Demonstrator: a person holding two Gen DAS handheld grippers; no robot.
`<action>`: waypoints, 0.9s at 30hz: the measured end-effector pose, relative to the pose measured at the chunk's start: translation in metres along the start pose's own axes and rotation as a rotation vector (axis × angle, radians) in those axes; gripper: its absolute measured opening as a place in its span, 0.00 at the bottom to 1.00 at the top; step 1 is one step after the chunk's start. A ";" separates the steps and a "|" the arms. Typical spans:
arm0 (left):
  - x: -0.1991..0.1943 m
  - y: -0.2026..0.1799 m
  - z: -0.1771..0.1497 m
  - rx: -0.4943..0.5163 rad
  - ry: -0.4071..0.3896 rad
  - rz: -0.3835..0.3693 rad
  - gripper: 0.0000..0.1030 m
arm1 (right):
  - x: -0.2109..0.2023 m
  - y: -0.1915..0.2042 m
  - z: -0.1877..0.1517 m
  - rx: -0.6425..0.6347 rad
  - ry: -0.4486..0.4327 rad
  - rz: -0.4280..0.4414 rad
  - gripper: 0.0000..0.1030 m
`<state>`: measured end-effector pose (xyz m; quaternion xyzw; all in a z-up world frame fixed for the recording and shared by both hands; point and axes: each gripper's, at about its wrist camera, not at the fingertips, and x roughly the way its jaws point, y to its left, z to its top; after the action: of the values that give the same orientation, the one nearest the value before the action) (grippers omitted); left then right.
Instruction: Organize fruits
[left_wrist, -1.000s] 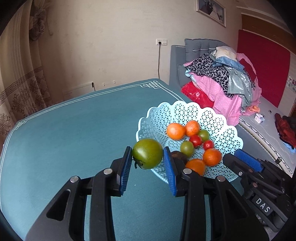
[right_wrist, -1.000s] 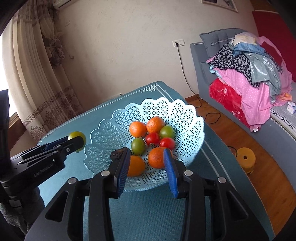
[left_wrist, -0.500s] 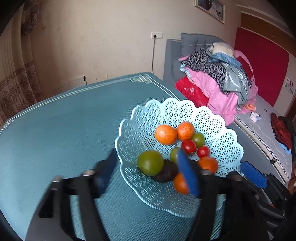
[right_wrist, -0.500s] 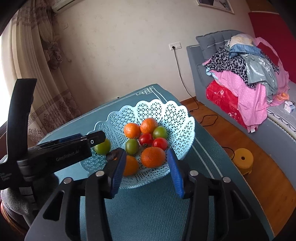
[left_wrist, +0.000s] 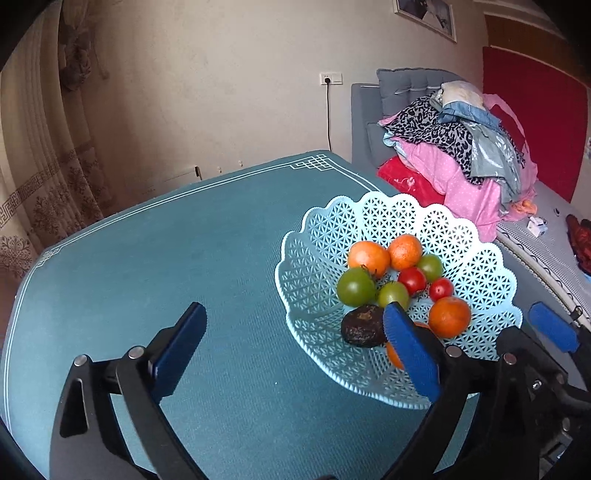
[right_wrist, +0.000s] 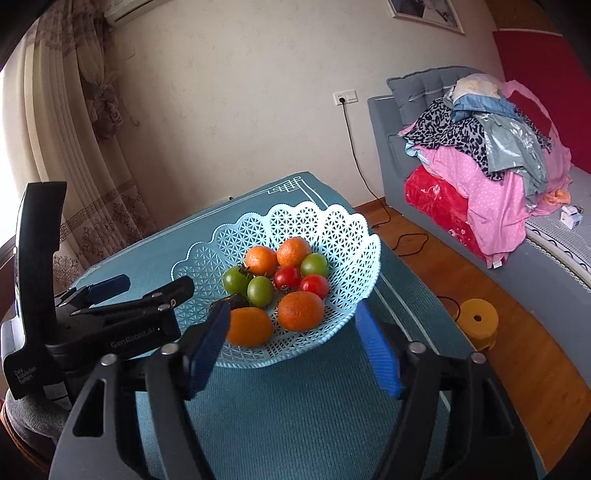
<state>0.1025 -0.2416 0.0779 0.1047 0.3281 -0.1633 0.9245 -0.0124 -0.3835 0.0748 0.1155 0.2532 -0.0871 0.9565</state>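
A light blue lattice basket (left_wrist: 402, 214) (right_wrist: 332, 221) stands on the teal table. It holds several oranges, two red tomatoes, small green ones and a dark wrinkled fruit (left_wrist: 364, 325). The large green tomato (left_wrist: 355, 287) (right_wrist: 236, 280) lies in the basket against an orange. My left gripper (left_wrist: 293, 314) (right_wrist: 151, 286) hovers at the basket's left rim; its jaws are opening wide and grip nothing. My right gripper (right_wrist: 291, 314) is at the near rim, jaws opening, with the front oranges showing between them but untouched. One of its blue pads (left_wrist: 552, 326) shows in the left wrist view.
The teal tablecloth (left_wrist: 166, 258) has a white border line near its edges. A grey bed with a pile of clothes (right_wrist: 491, 155) stands to the right. A yellow stool (right_wrist: 476, 321) sits on the wooden floor. Curtains (right_wrist: 74, 147) hang at the left.
The left gripper let go of the large green tomato, which now lies in the basket. Both grippers' jaws have spread much wider. Neither hand has shifted much.
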 end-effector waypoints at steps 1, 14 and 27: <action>-0.002 0.001 -0.001 0.000 0.000 0.005 0.95 | -0.001 -0.001 0.000 0.000 0.001 -0.004 0.70; -0.025 0.009 -0.016 0.003 -0.017 0.047 0.96 | -0.007 -0.003 -0.002 0.000 0.015 -0.020 0.85; -0.046 0.014 -0.025 0.001 -0.034 0.047 0.96 | -0.014 0.004 -0.004 -0.022 0.014 -0.030 0.85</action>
<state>0.0601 -0.2108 0.0895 0.1101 0.3098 -0.1436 0.9334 -0.0257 -0.3768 0.0789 0.1017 0.2627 -0.0976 0.9545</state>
